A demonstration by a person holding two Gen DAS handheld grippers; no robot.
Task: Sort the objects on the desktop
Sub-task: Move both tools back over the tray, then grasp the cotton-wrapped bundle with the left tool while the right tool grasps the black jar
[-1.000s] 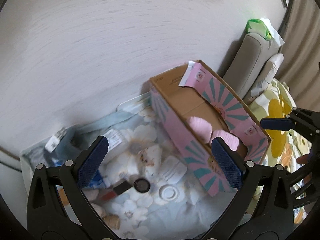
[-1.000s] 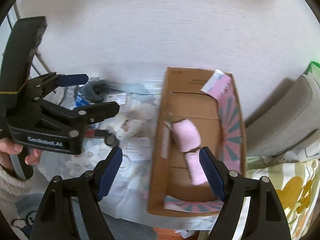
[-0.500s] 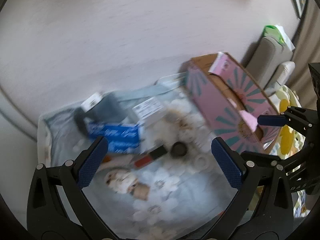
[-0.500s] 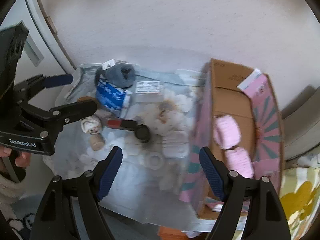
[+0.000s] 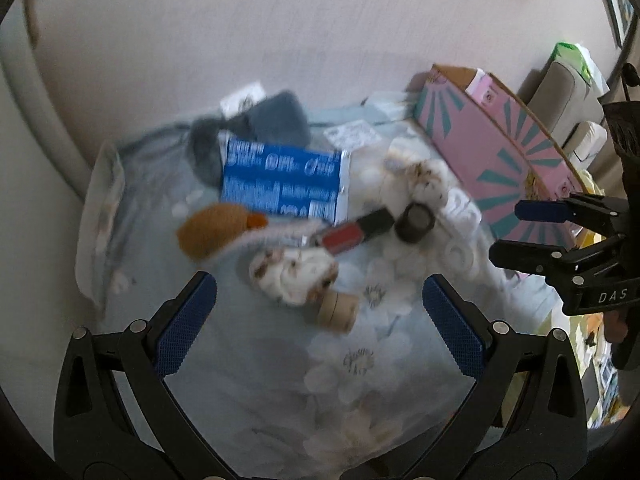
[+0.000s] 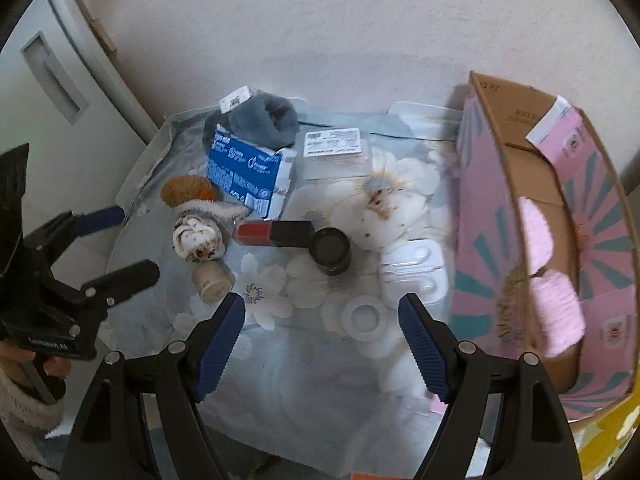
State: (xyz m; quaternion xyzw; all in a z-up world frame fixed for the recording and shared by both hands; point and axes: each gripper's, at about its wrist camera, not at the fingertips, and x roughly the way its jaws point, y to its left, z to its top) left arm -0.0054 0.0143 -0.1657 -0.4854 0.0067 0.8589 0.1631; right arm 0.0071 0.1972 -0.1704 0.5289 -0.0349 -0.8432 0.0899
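Observation:
Loose objects lie on a floral cloth (image 6: 320, 360): a blue packet (image 6: 244, 172), a grey fuzzy sock (image 6: 262, 120), an orange-brown knitted piece (image 6: 186, 189), a speckled cream toy with a cork base (image 6: 198, 238), a red lip gloss (image 6: 274, 233), a black jar (image 6: 331, 250), a white case (image 6: 414, 276) and a white ring (image 6: 366, 319). A pink box (image 6: 560, 240) at the right holds pink rolls (image 6: 538, 230). My left gripper (image 5: 320, 322) is open, just short of the speckled toy (image 5: 294, 276). My right gripper (image 6: 320, 346) is open, above the cloth's near part.
A wall stands behind the table. A white cabinet door (image 6: 52, 76) is at the left. A grey cushion (image 5: 560, 92) and a yellow flowered fabric (image 6: 612, 436) lie to the right of the box. A clear labelled packet (image 6: 334, 148) lies at the back.
Both grippers have swung left from the pink box to the loose objects on the cloth. Both have stayed open and empty.

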